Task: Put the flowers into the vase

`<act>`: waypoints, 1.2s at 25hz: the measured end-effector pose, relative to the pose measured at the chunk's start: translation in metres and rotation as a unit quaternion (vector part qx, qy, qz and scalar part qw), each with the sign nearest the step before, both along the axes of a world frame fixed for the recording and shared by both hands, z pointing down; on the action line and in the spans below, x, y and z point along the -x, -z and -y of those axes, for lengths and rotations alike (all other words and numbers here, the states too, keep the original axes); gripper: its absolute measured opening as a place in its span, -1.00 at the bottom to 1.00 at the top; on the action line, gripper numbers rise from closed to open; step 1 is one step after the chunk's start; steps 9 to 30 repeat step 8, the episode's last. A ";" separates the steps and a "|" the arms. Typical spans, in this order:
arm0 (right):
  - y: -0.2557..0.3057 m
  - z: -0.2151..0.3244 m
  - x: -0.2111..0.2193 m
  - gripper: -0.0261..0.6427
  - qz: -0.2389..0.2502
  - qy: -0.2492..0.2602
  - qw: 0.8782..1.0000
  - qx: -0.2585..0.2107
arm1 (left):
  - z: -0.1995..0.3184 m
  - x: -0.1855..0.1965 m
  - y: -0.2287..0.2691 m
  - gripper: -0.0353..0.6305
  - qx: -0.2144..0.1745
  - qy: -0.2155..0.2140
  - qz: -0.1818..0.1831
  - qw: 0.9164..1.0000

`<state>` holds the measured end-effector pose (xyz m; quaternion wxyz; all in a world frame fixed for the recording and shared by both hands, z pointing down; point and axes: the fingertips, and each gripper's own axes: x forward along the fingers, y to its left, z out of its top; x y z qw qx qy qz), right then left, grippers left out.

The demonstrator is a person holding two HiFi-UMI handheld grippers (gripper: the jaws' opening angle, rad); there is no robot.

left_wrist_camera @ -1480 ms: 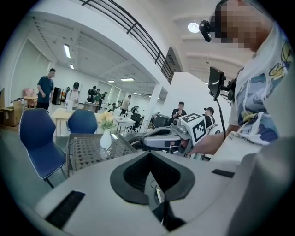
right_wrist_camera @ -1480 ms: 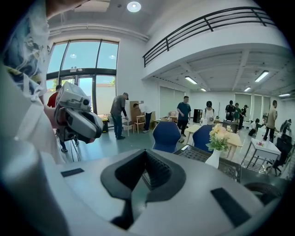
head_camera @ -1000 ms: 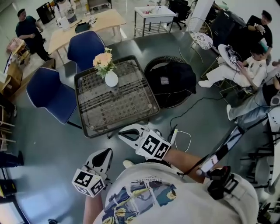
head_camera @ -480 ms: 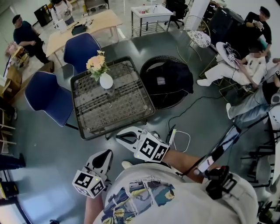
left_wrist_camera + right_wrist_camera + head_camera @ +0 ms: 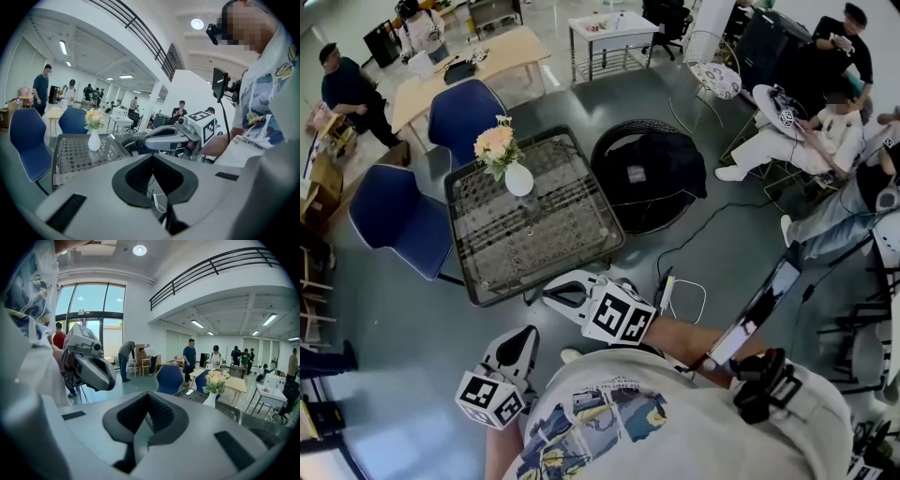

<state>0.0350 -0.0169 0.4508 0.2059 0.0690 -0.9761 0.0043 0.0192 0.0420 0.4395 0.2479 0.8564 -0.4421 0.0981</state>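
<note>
Standing off the counter (image 5: 546, 246), we hold left hand-held gripper (image 5: 519, 344) and right hand-held gripper (image 5: 563, 292) closed, empty; flowers (image 5: 494, 145) in the vase (image 5: 518, 180) look light, fragile, so we'd pinch stems gently.

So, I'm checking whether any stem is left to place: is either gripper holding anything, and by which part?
Nothing is held. The left gripper and right gripper have their jaws together, empty; the flowers stand in the vase.
</note>
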 end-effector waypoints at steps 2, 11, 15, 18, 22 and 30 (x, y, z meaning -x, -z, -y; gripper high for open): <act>-0.001 0.000 0.003 -0.89 0.000 0.002 1.000 0.000 | -0.001 0.003 -0.002 -0.87 0.000 0.002 0.002 1.000; -0.004 -0.012 0.010 -0.89 -0.007 0.015 1.000 0.004 | -0.011 0.008 -0.002 -0.87 0.003 0.012 -0.003 1.000; -0.004 -0.012 0.010 -0.89 -0.007 0.015 1.000 0.004 | -0.011 0.008 -0.002 -0.87 0.003 0.012 -0.003 1.000; -0.004 -0.012 0.010 -0.89 -0.007 0.015 1.000 0.004 | -0.011 0.008 -0.002 -0.87 0.003 0.012 -0.003 1.000; -0.004 -0.012 0.010 -0.89 -0.007 0.015 1.000 0.004 | -0.011 0.008 -0.002 -0.87 0.003 0.012 -0.003 1.000; -0.004 -0.012 0.010 -0.89 -0.007 0.015 1.000 0.004 | -0.011 0.008 -0.002 -0.87 0.003 0.012 -0.003 1.000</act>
